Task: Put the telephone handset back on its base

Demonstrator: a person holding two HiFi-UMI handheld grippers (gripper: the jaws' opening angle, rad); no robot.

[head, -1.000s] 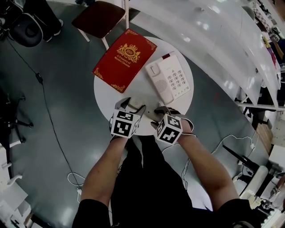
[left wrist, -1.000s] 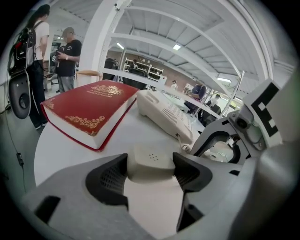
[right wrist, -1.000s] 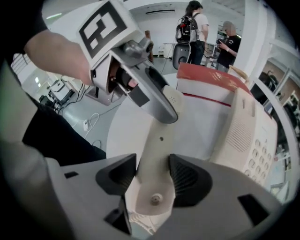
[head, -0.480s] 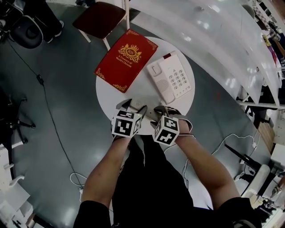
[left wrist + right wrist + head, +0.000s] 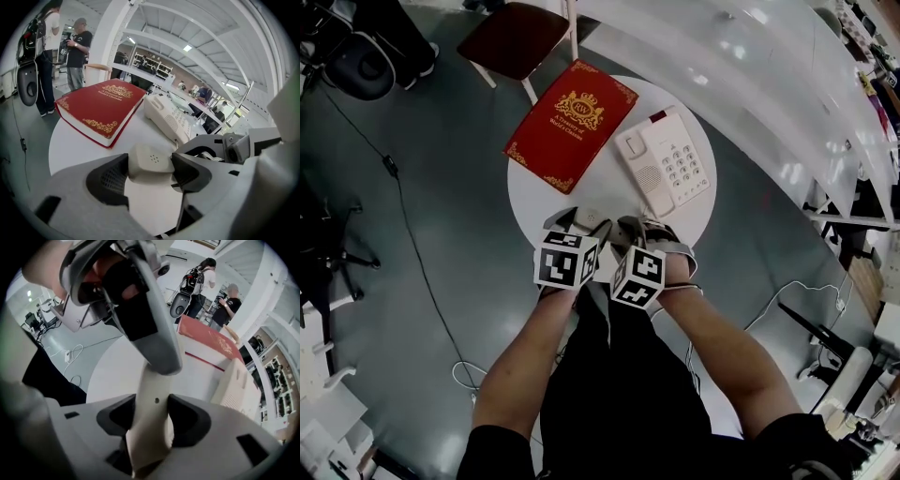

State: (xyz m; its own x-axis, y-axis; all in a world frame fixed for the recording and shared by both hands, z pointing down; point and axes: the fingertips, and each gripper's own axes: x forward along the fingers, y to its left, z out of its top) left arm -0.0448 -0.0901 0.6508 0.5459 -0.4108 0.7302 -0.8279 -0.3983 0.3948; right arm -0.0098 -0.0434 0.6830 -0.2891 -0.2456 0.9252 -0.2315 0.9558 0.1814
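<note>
The cream telephone handset (image 5: 592, 221) hangs just over the near edge of the round white table (image 5: 534, 187), held between both grippers. My left gripper (image 5: 577, 223) is shut on one rounded end of the handset (image 5: 151, 161). My right gripper (image 5: 636, 228) has the handset's shaft (image 5: 151, 427) between its pads, which touch it on both sides while the jaws are closing. The two grippers sit close together, the left gripper (image 5: 136, 305) right in front of the right gripper's camera. The telephone base (image 5: 667, 169) with its keypad lies further out on the table, its cradle empty.
A red book with gold print (image 5: 572, 124) lies left of the base. A dark-seated chair (image 5: 511, 39) stands beyond the table. Cables (image 5: 403, 234) run across the grey floor. A long white counter (image 5: 787, 84) passes at the right. Two people (image 5: 77, 51) stand in the background.
My right gripper has shifted left, closer to the left gripper. The left gripper has stayed at the table's near edge with the handset in it.
</note>
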